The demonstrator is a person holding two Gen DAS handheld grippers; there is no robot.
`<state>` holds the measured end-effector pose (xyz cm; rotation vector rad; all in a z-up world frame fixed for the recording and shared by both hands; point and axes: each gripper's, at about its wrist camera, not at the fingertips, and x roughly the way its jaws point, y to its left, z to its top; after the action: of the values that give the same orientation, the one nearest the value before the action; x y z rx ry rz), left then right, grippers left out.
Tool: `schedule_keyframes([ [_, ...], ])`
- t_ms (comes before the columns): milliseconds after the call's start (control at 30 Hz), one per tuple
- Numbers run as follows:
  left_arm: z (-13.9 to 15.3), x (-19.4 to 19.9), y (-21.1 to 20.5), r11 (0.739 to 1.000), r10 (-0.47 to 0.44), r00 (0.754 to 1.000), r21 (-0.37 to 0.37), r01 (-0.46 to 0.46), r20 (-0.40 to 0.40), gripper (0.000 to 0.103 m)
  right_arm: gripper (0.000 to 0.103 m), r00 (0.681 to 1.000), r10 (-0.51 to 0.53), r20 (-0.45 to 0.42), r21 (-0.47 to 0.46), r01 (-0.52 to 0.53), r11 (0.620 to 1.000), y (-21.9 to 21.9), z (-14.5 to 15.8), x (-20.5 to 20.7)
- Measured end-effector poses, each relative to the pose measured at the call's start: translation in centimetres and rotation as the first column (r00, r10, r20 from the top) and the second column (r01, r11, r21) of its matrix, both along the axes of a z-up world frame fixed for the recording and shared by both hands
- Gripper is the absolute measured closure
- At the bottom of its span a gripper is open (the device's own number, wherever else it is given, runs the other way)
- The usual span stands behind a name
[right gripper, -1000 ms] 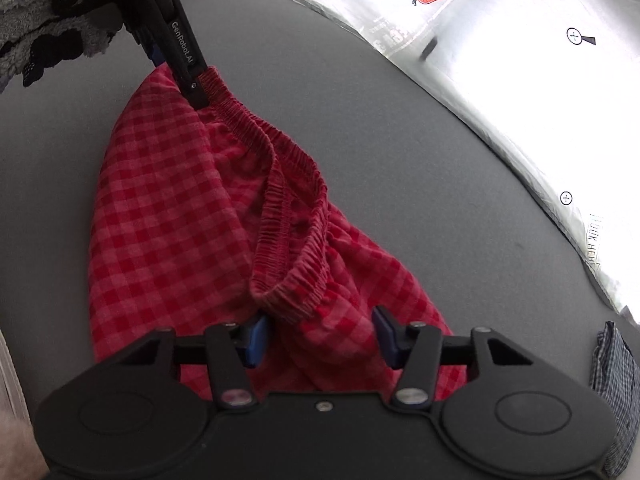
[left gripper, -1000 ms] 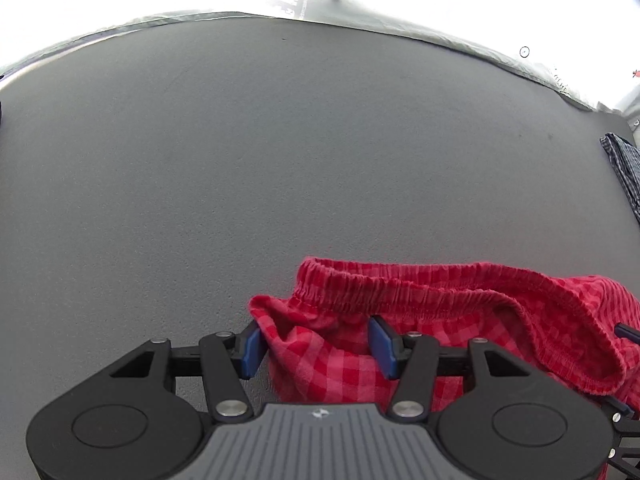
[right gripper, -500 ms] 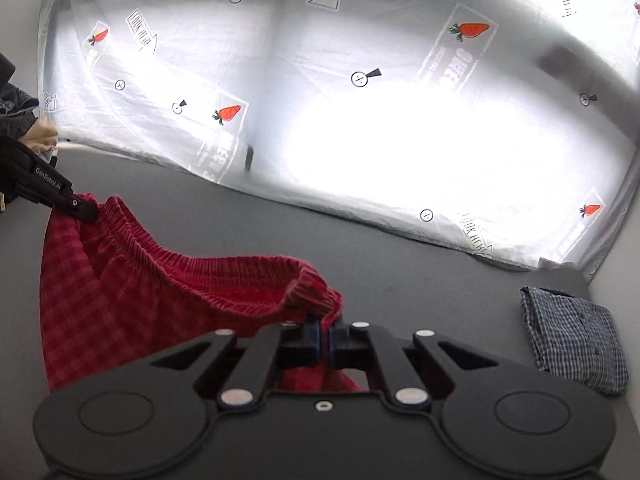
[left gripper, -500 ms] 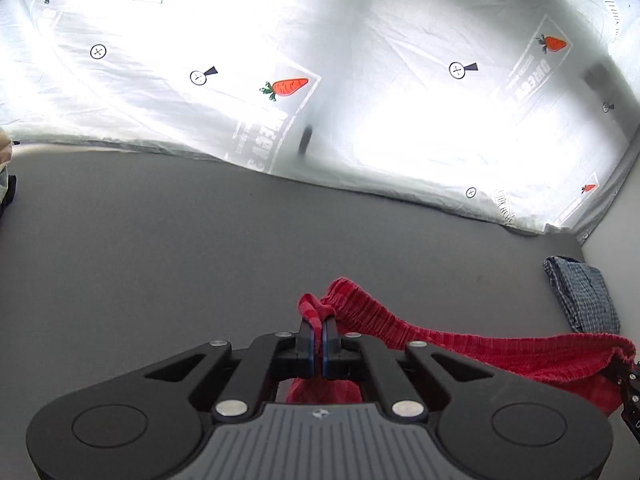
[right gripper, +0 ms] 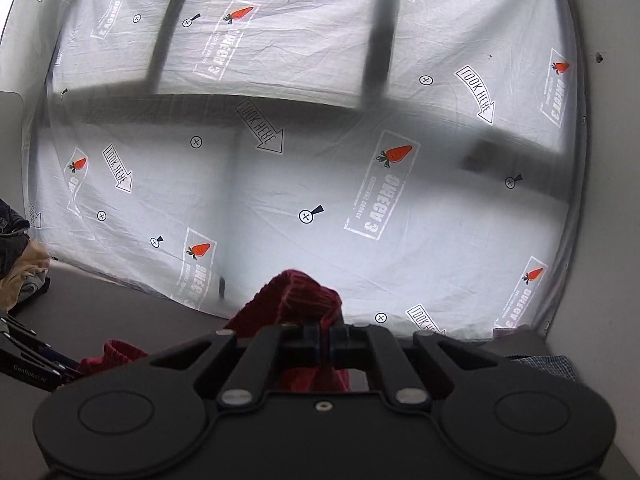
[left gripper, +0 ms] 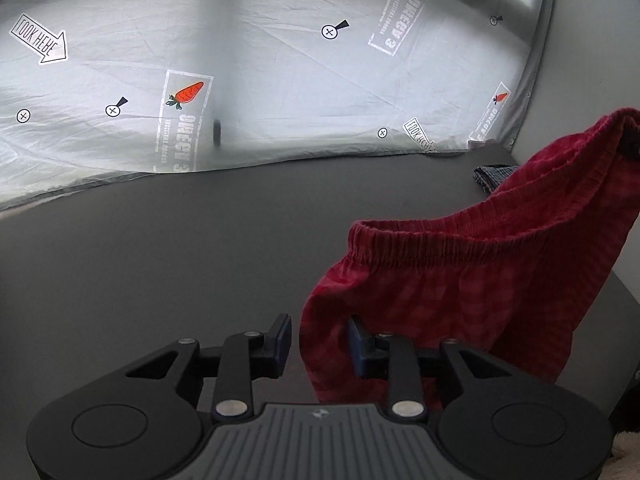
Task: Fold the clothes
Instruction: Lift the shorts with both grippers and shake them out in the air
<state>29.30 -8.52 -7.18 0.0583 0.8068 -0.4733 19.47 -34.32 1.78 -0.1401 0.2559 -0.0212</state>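
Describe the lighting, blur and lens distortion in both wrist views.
Left wrist view: the printed sheet is backlit and glows, so the red shorts look dim; the fisheye bows the grey table edge; the left gripper looks sharp. Right wrist view: same backlight, dark window-frame shadows behind the sheet; the right gripper and the shorts' waistband sit in silhouette; corners vignette black.

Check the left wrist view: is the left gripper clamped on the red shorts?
No: the left gripper stands open, its blue pads apart, with the red shorts hanging loosely between them.
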Motion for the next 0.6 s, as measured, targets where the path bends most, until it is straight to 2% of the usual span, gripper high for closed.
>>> schedule_keyframes([
  [100, -1.2, -0.7, -0.4, 0.999, -0.045, 0.999, 0.009, 0.045, -0.012, 0.058, 0.099, 1.0, 0.007, -0.007, -0.002, -0.007, 1.0, 0.2, -0.2, -0.7],
  [167, -1.7, -0.6, -0.5, 0.996, -0.078, 0.996, -0.037, 0.077, -0.03, 0.045, 0.099, 1.0, 0.006, -0.011, -0.004, -0.006, 1.0, 0.3, -0.1, -1.1],
  [233, -2.3, -0.1, -0.6, 0.989, -0.12, 0.991, -0.095, 0.114, -0.056, 0.038, 0.099, 1.0, 0.002, -0.011, 0.006, -0.002, 1.0, 0.2, 0.1, -1.5],
  [467, -3.4, 0.7, -3.4, 0.953, -0.276, 0.957, -0.15, 0.262, -0.085, 0.031, 0.099, 1.0, -0.022, -0.006, 0.011, 0.022, 1.0, 0.1, 0.7, -2.8],
  [533, -4.3, 1.2, -4.4, 0.939, -0.324, 0.938, -0.163, 0.303, -0.125, 0.03, 0.099, 1.0, -0.029, -0.009, 0.014, 0.029, 0.999, 0.1, 0.7, -3.1],
  [600, -5.7, 2.0, -5.3, 0.935, -0.339, 0.925, -0.171, 0.31, -0.172, 0.03, 0.099, 0.999, -0.034, -0.014, 0.01, 0.034, 0.999, 0.2, 0.7, -3.5],
])
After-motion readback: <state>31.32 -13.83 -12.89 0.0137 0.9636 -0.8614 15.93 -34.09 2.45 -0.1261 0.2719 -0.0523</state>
